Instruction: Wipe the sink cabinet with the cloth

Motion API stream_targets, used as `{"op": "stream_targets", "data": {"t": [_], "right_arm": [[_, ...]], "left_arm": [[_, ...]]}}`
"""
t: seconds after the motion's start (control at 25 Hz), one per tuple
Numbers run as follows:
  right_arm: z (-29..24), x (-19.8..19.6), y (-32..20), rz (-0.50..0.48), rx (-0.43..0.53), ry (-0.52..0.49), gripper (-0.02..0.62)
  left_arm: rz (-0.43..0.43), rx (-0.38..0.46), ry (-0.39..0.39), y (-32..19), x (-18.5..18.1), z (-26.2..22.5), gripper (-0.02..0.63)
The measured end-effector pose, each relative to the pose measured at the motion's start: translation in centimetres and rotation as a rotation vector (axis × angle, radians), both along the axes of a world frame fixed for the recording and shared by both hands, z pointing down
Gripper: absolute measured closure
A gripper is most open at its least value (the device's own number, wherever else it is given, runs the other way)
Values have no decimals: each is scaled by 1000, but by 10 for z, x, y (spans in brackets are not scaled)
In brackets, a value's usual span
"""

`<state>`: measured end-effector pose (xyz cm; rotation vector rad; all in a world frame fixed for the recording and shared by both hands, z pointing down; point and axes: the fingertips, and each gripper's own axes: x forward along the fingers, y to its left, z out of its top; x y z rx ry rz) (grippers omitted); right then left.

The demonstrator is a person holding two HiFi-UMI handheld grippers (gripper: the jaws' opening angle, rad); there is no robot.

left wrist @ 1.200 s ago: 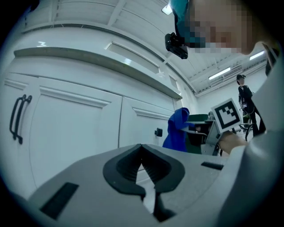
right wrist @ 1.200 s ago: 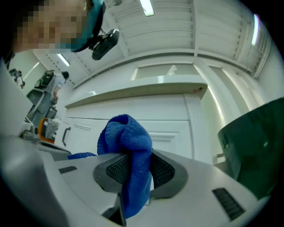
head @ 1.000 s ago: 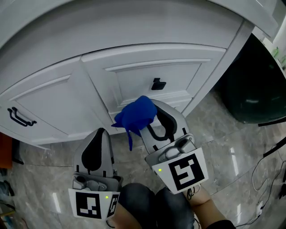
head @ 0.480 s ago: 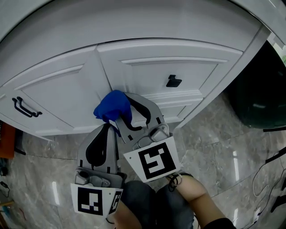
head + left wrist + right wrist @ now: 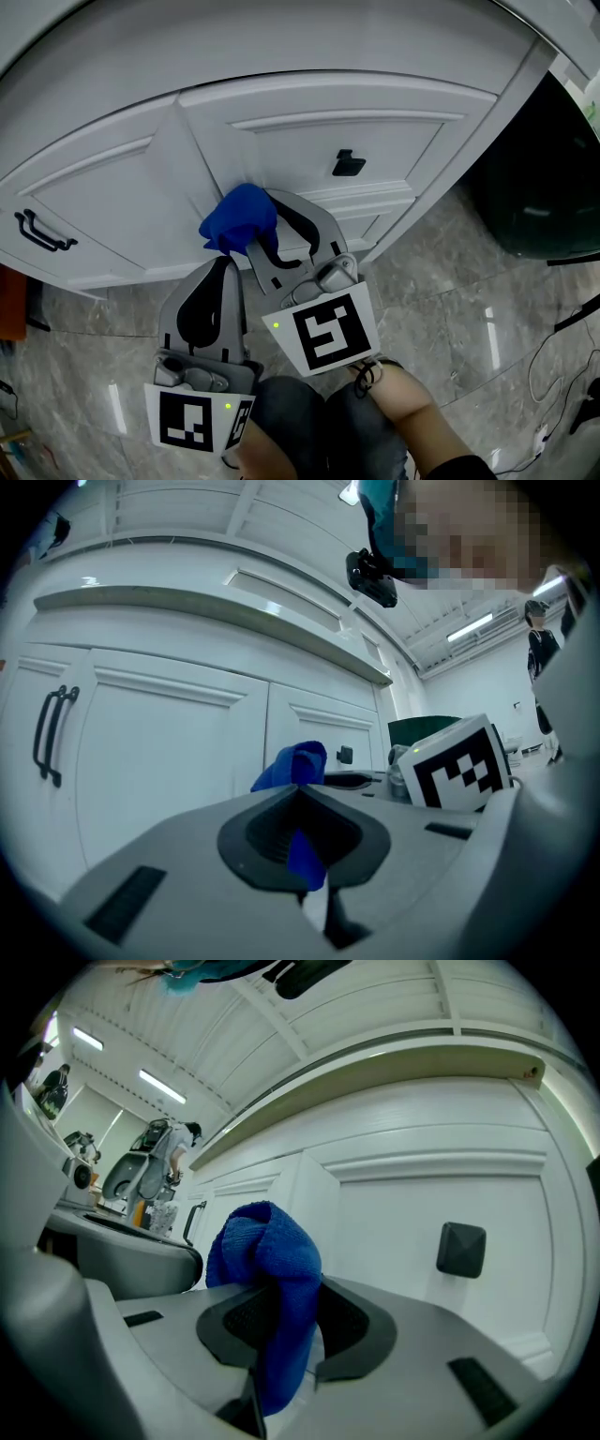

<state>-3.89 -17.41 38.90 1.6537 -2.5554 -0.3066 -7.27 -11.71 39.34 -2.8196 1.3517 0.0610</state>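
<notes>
Blue terry cloth (image 5: pixel 267 1260) clamped in my right claw (image 5: pixel 257 232) | left claw (image 5: pixel 220 268) closed, empty | risk: cloth snagging the black square knob (image 5: pixel 348 163) to its right.

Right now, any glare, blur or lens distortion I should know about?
Head view: light streaks glare off the glossy floor. Left gripper view: strong fisheye, dark corners, cabinet lines bowed. Right gripper view: cloth sharp, same vignette.

Right gripper (image 5: pixel 281 1290) and left gripper (image 5: pixel 218 267): smooth, matt grey plastic shells. The pads (image 5: pixel 234 1320) are black and finely textured. Between the right jaws, the cloth (image 5: pixel 267 1251) is blue, nubbly pile, matt. Ahead of the jaws, the cabinet (image 5: pixel 328 141) is white-painted, smooth, with a satin sheen. Its knob (image 5: pixel 347 163) is matt black. Beneath, the floor (image 5: pixel 450 309) is glossy, marble-look tile.
</notes>
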Motion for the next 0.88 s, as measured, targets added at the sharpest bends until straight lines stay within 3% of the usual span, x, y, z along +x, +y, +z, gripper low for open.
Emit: {"op": "stream_targets", "data": {"t": [0.28,0.4,0.88], "right_arm": [[2,20,-1,51,-4,-15,482],[1,37,-3,84,-3,-75,482],[1,65,0,153,15,-89,482]], "left_arm": [[22,-1,7,3,5,-1,606],[25,-2,4,3,6,0,606],[26,1,-2,4,8,-1,606]]}}
